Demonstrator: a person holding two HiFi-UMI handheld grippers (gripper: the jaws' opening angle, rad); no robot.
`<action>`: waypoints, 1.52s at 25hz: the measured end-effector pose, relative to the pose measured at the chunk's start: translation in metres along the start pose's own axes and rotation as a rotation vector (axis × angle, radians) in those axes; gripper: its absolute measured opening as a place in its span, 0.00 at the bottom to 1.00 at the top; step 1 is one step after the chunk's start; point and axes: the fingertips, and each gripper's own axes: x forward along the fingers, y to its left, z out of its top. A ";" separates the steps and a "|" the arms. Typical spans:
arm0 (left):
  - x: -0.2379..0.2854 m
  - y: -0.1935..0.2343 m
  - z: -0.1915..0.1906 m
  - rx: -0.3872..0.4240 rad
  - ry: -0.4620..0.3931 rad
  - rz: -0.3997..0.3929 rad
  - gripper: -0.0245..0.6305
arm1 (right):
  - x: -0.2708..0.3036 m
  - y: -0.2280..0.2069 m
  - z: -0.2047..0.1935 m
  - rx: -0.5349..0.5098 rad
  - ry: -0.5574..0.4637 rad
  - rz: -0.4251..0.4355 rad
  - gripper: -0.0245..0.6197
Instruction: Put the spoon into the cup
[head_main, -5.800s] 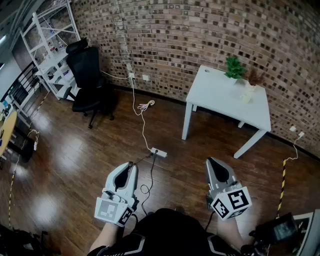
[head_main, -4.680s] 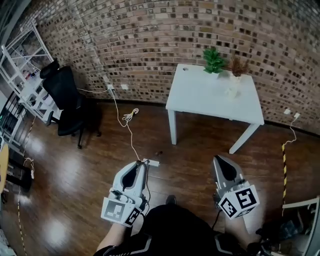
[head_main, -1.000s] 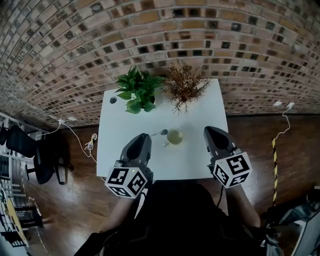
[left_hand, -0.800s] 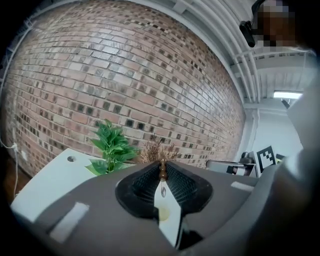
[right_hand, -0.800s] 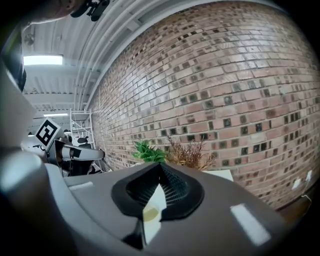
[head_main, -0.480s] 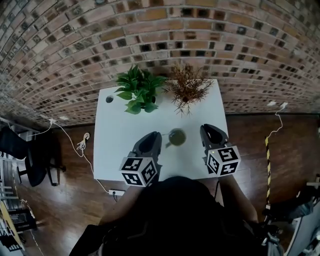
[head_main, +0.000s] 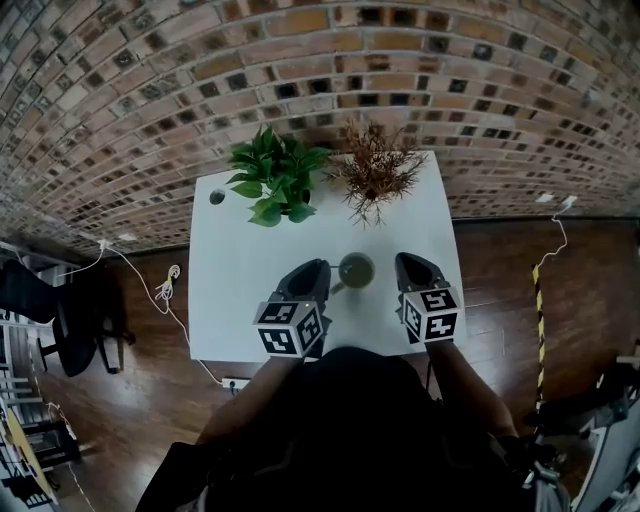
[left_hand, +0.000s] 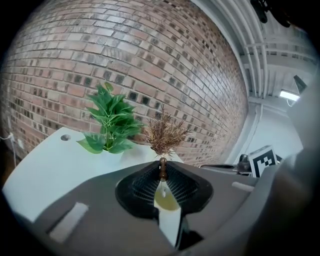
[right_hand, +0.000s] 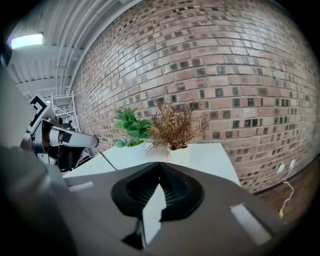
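The left gripper (head_main: 311, 270) and right gripper (head_main: 409, 263) have lowered beside the cup (head_main: 356, 270).

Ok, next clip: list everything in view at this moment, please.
table: one, white, against the brick wall
green plant: one, green, table's back edge
dried plant: one, brown, right of the green plant
cup: one, greenish inside, near the front edge, between the tools
spoon: one, grey, left of the cup, mostly hidden by the left tool
office chair: one, black, floor at far left
power strip: one, white, floor by the table's front left corner
left tool: one, grey, jaws together, left of the cup
right tool: one, grey, jaws together, right of the cup
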 end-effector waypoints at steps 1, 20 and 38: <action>0.002 0.001 -0.002 0.000 0.005 0.001 0.09 | 0.003 0.000 -0.005 0.010 0.013 -0.002 0.05; 0.047 0.016 -0.051 0.021 0.138 0.023 0.09 | 0.043 -0.006 -0.073 0.142 0.222 -0.039 0.05; 0.059 0.019 -0.080 0.088 0.173 0.073 0.10 | 0.052 0.001 -0.106 0.177 0.311 -0.057 0.05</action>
